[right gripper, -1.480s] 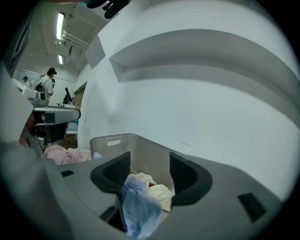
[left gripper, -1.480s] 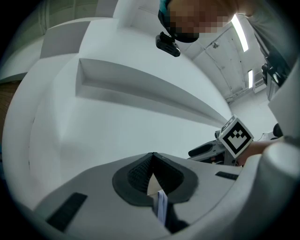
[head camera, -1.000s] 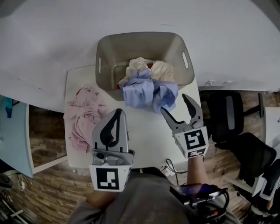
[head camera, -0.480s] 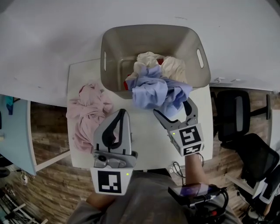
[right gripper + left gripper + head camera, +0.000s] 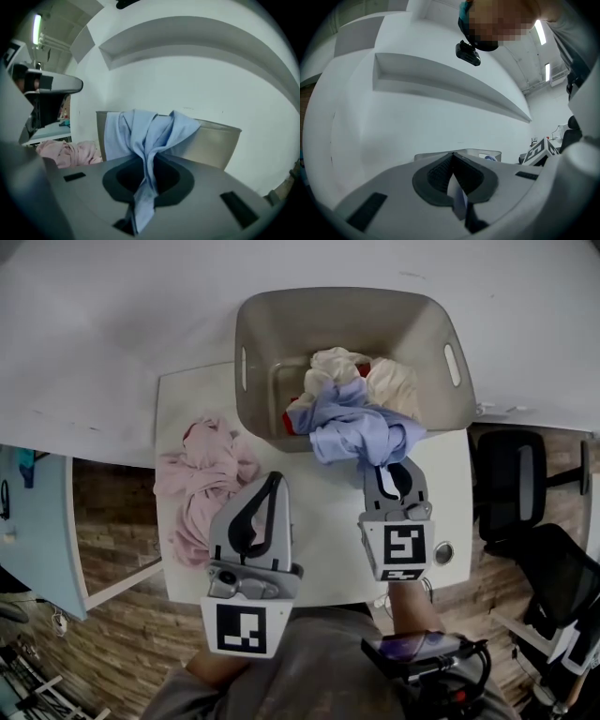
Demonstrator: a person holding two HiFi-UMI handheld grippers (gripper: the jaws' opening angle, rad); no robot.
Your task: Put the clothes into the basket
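A grey basket (image 5: 272,324) stands at the far edge of the white table (image 5: 328,540) and holds cream clothes (image 5: 336,365). A light blue garment (image 5: 361,432) hangs over its front rim. My right gripper (image 5: 394,472) has just been closing and is now shut on the hanging end of that garment (image 5: 140,133); the cloth runs down between the pads in the right gripper view. My left gripper (image 5: 274,482) hovers over the table's near left, shut with nothing in it, its jaws meeting in the left gripper view (image 5: 453,158). A pink garment (image 5: 202,479) lies crumpled to its left.
A red item (image 5: 292,418) peeks out at the basket's front left corner. A small round fitting (image 5: 443,552) sits near the table's right edge. A black office chair (image 5: 525,502) stands right of the table, a light blue panel (image 5: 33,521) to the left.
The right gripper moved up to the basket's front rim, and its wide-open jaws shut on the blue garment's hanging end. The left gripper stayed shut and drifted slightly.
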